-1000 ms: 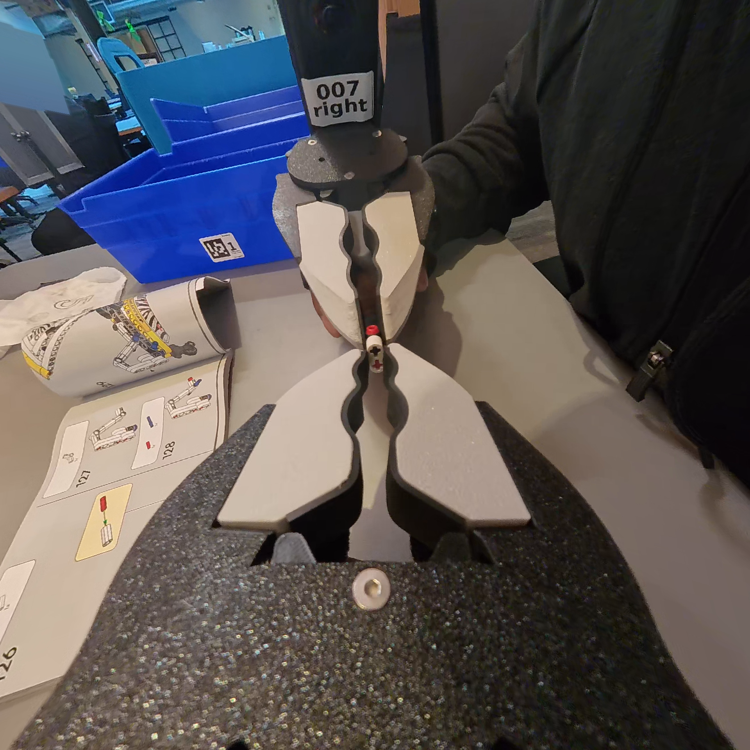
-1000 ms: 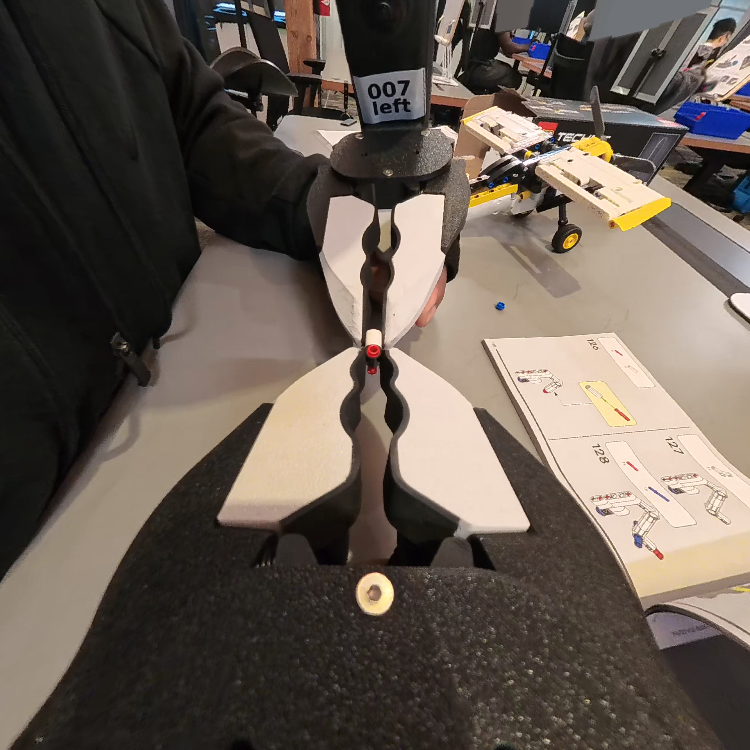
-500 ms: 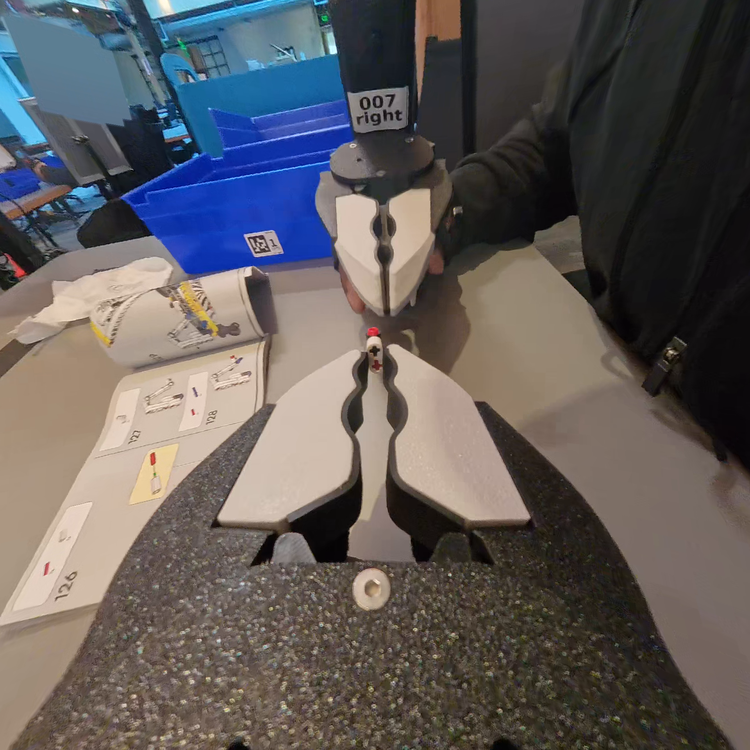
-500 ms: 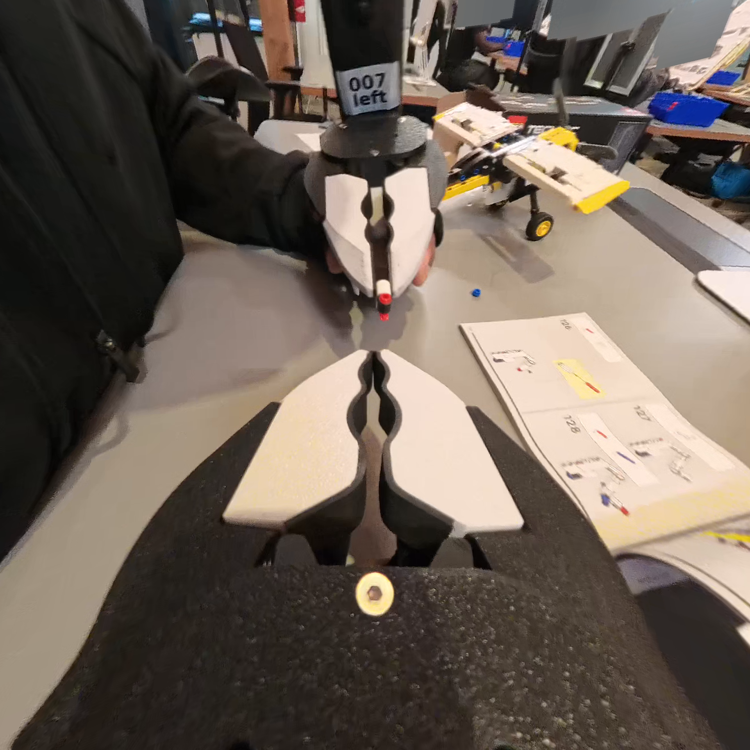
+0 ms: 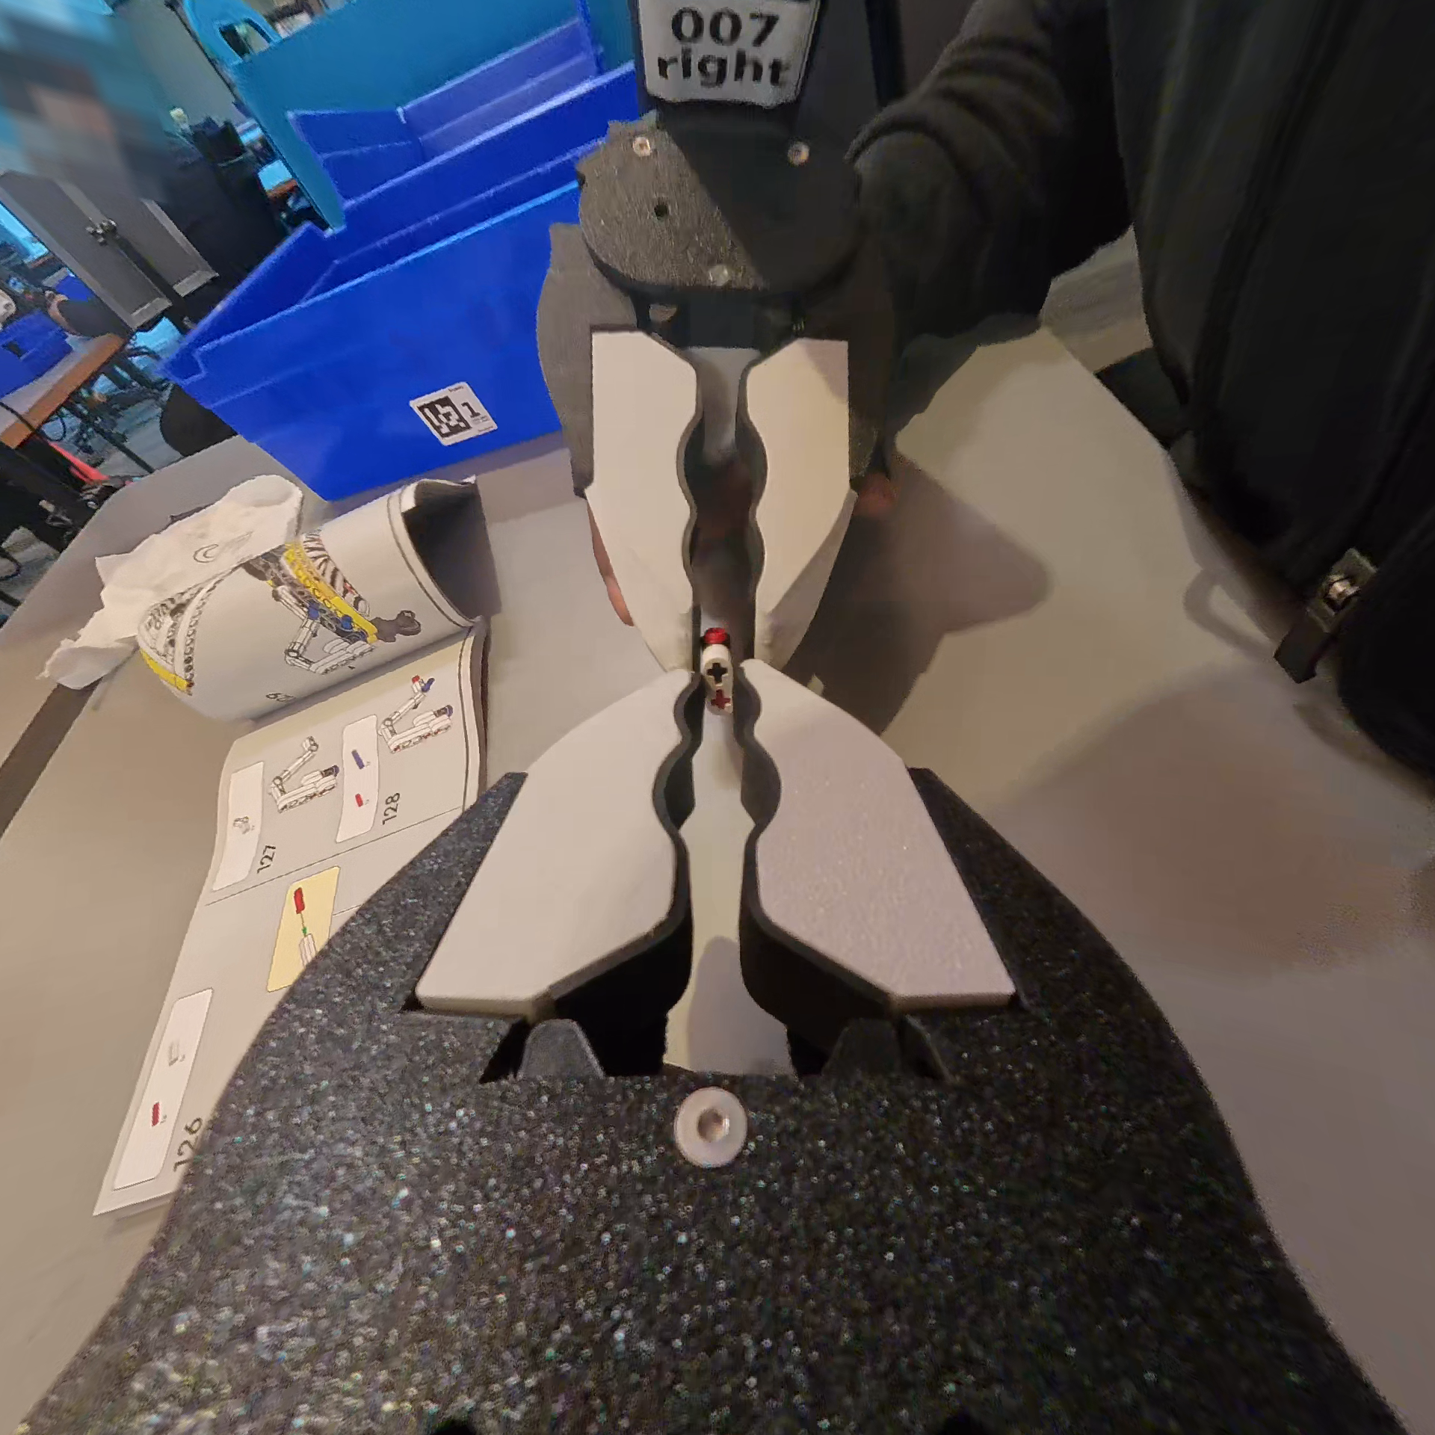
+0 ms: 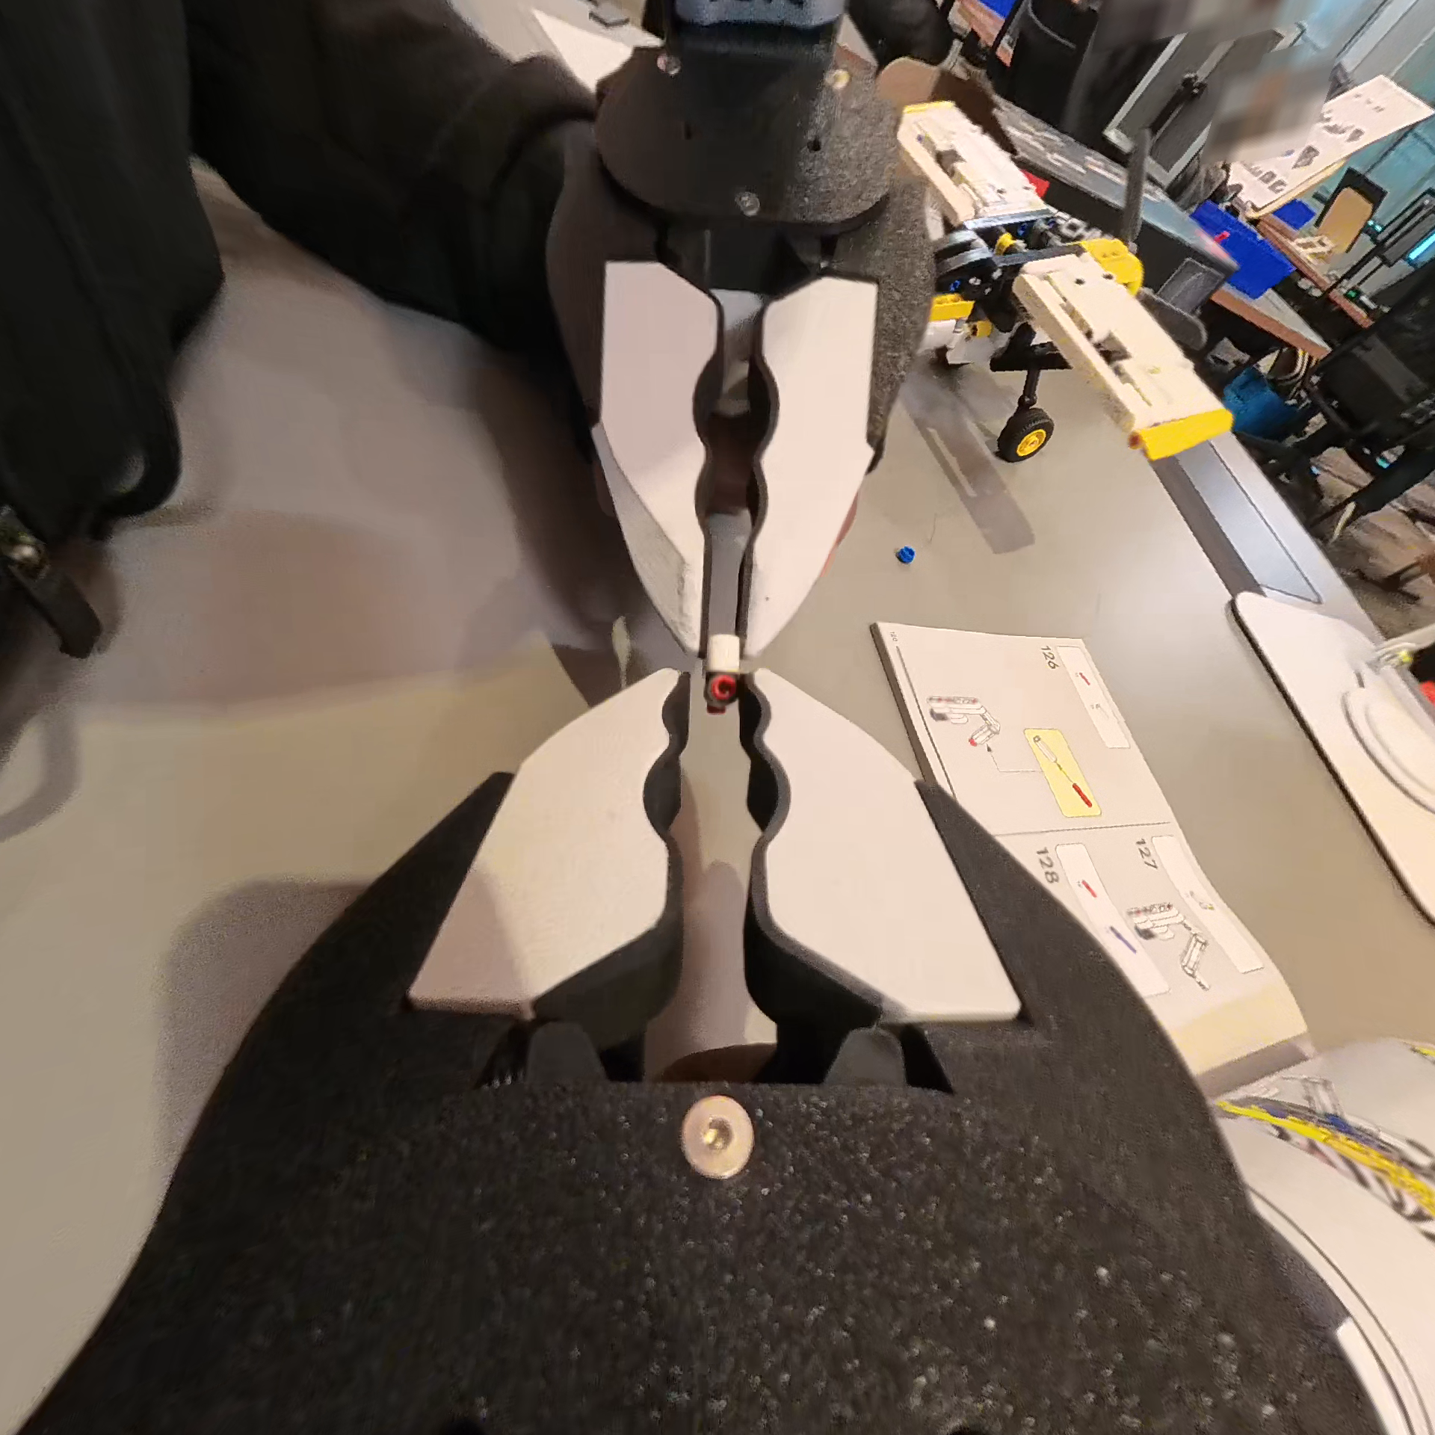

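My left gripper (image 5: 718, 687) is shut on a small white connector (image 5: 717, 674) with a red axle through it, held above the grey table (image 5: 1087, 699). The axle's red end (image 5: 716, 638) sticks out towards the right gripper (image 5: 720, 648), whose fingertips stand on either side of it. In the right wrist view my right gripper (image 6: 718, 691) is open, with a gap between its pads and the red end (image 6: 722, 687). The white connector (image 6: 726, 654) shows just beyond, pinched by the left gripper (image 6: 726, 660). The two grippers meet tip to tip.
An open instruction booklet (image 5: 310, 815) with a curled page lies beside the grippers, also in the right wrist view (image 6: 1048, 776). Blue bins (image 5: 373, 310) and a crumpled tissue (image 5: 194, 536) stand behind it. A white-and-yellow toy plane (image 6: 1087, 334), a small blue piece (image 6: 905, 554) and a white tray (image 6: 1335, 738) lie farther off.
The right gripper drew back from the red end and shut with nothing between its pads. It has now come forward again and opened around the red end. The left gripper kept its hold.
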A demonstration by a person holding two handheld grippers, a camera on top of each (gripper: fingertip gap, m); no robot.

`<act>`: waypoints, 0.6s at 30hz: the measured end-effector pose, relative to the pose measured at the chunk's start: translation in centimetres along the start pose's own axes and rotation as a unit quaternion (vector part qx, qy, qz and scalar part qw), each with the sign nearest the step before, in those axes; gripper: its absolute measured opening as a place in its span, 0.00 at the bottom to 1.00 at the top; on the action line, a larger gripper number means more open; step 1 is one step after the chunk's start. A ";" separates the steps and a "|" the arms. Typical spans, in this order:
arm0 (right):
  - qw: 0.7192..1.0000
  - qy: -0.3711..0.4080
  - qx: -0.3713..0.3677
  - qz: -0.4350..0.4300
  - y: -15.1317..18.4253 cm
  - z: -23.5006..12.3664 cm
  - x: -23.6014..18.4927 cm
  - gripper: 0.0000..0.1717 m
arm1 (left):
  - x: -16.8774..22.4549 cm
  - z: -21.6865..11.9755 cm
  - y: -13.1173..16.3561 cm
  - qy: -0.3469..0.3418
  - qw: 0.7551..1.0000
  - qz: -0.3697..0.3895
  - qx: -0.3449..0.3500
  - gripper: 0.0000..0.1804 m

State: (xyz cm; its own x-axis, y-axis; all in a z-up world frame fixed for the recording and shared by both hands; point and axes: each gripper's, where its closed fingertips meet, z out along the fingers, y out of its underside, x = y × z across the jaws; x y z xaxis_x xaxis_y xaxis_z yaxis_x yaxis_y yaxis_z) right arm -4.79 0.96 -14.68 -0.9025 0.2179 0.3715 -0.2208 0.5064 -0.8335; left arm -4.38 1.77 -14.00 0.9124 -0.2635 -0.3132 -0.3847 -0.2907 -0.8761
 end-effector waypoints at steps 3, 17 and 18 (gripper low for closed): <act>0.999 0.002 -0.022 -0.033 0.5 0.2 -0.3 0.04 | 0.4 0.5 0.4 -0.001 0.999 0.023 -0.023 0.04; 0.999 -0.018 -0.021 -0.034 0.2 -0.8 -0.6 0.04 | 0.8 0.5 -0.4 -0.002 0.999 0.046 0.004 0.04; 0.999 -0.012 -0.031 -0.030 0.7 -1.0 -0.3 0.04 | 0.7 0.4 -0.3 -0.001 0.999 0.047 0.000 0.00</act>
State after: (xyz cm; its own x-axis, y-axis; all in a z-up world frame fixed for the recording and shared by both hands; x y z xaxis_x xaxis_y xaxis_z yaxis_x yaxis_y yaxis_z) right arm -4.28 2.10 -14.91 -0.8968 0.1659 0.4101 -0.2527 0.5687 -0.7827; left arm -3.58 2.04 -14.12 0.8721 -0.2882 -0.3954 -0.4694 -0.2645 -0.8424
